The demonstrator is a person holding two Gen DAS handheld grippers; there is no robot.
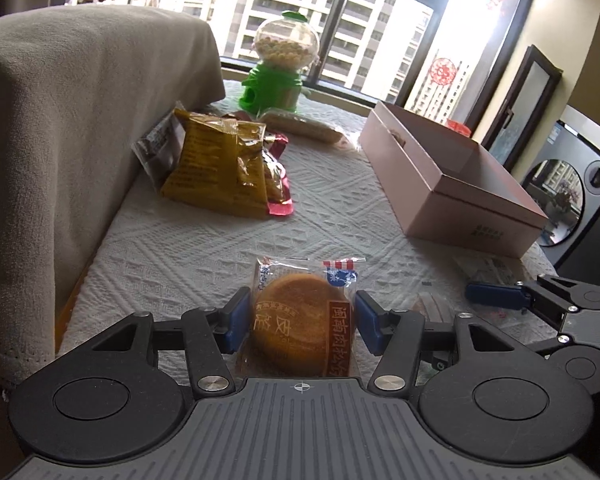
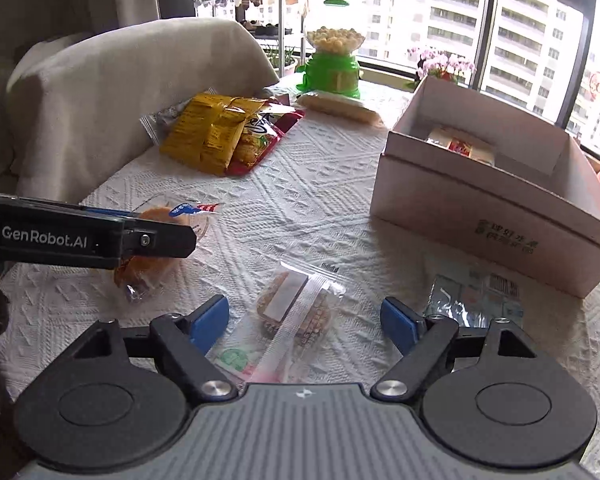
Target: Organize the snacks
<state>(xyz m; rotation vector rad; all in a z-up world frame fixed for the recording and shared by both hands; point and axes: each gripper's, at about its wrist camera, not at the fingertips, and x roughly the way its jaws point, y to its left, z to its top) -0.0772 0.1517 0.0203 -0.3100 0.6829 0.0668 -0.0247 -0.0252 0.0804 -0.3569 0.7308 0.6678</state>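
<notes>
My left gripper (image 1: 300, 316) is shut on a round brown pastry in a clear wrapper (image 1: 302, 320), its blue pads against both sides. In the right wrist view the pastry (image 2: 152, 264) shows partly behind the left gripper's finger (image 2: 160, 236). My right gripper (image 2: 304, 320) is open, its jaws either side of a clear packet with a nut cake (image 2: 296, 308) lying on the cloth. The open pink box (image 2: 500, 208) stands to the right and holds a wrapped snack (image 2: 460, 144). It also shows in the left wrist view (image 1: 452, 188).
A yellow bag (image 2: 208, 136) and a red packet (image 2: 260, 136) lie at the back left. A green candy dispenser (image 2: 334, 64) and a pale wrapped bar (image 2: 340, 106) stand beyond. A silver packet (image 2: 476, 300) lies by the box. A covered sofa back (image 1: 80, 120) rises on the left.
</notes>
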